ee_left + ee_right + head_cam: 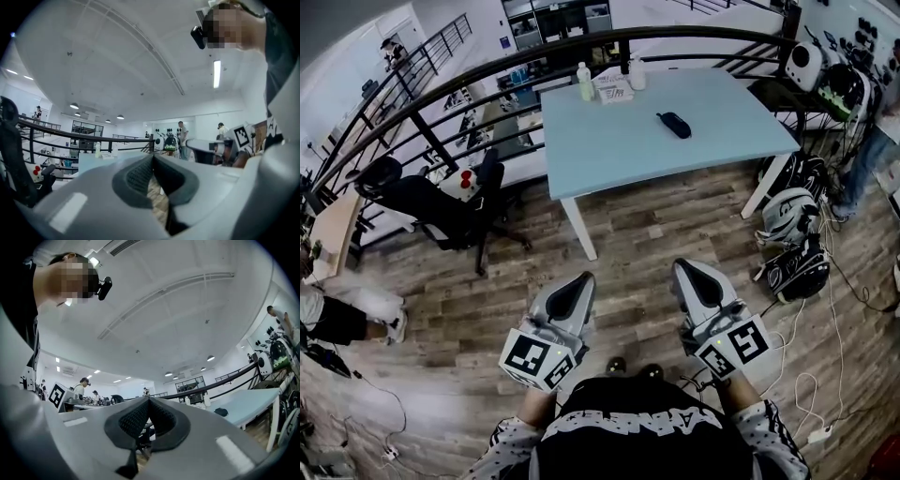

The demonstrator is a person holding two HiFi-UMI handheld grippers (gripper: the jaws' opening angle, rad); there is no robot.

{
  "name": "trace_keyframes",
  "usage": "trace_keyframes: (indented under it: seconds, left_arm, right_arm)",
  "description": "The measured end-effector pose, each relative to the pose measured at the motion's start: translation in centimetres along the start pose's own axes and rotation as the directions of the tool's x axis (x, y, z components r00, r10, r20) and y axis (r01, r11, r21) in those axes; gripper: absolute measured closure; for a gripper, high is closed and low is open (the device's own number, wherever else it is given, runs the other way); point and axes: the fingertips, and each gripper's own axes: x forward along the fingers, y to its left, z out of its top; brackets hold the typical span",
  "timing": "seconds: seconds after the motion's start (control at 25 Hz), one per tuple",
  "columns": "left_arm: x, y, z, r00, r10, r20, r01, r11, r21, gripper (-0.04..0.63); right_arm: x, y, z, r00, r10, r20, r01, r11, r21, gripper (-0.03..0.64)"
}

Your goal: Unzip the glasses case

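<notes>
The glasses case (674, 124) lies untouched on the worktop (609, 155), well apart from my left hand-held gripper (581, 281) and right hand-held gripper (684, 270), both closed and empty.

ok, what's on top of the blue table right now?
On the table: a dark glasses case lying alone toward the middle, and at the far edge two bottles flanking a white packet. The case looks closed, so its inside is hidden.

No text is fully legible. White block lettering (630, 419) crosses the person's dark garment (628, 457) at the lower centre of the head view; it is inverted and cannot be read. The cube (537, 359) on the left gripper (579, 286) and the cube (733, 345) on the right gripper (689, 274) bear black-and-white square code patterns without characters.
</notes>
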Motion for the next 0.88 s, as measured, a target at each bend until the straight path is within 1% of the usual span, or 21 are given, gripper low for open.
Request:
trace_keyframes:
  seconds: [0.12,0.24,0.4,0.48,0.6,0.72,0.8,0.88]
  left_arm:
    - [-0.1,-0.2,0.0,1.0,0.016,-0.005,-0.016,1.0,-0.001,0.595]
    - [-0.1,-0.4,-0.4,0.999,0.032,-0.027,-0.032,0.999,-0.003,0.595]
    - [0.3,-1.7,-1.0,0.998,0.041,-0.049,-0.041,0.999,0.0,0.595]
    - [0.4,-2.6,-1.1,0.998,0.038,-0.041,-0.037,0.999,0.032,0.595]
    - [0.6,-3.6,-1.1,0.998,0.059,-0.022,-0.057,0.995,0.076,0.595]
    - [0.8,-4.5,-1.1,0.998,0.064,0.001,-0.064,0.996,0.064,0.595]
    - [1.1,-5.1,-1.0,0.998,0.057,0.016,-0.058,0.997,0.051,0.595]
    - [1.5,-5.7,-1.1,0.999,0.043,0.015,-0.044,0.998,0.04,0.595]
  right_arm:
    - [-0.1,-0.4,0.1,1.0,0.008,0.006,-0.008,1.0,0.001,0.611]
    - [-0.5,-1.0,0.2,1.0,0.008,0.009,-0.008,1.0,0.003,0.611]
    - [-1.6,-2.4,-0.3,1.0,0.007,-0.001,-0.007,1.0,0.022,0.611]
    - [-2.3,-2.9,-0.7,1.0,0.008,-0.005,-0.008,1.0,0.03,0.611]
    - [-3.3,-3.6,-1.1,1.0,0.014,-0.004,-0.014,1.0,0.028,0.611]
    - [-4.2,-4.0,-1.3,1.0,0.021,-0.01,-0.02,0.999,0.025,0.611]
    - [-5.0,-4.3,-1.3,1.0,0.014,-0.013,-0.014,1.0,0.019,0.611]
    - [-5.8,-4.7,-1.2,1.0,0.0,-0.013,0.001,1.0,0.016,0.611]
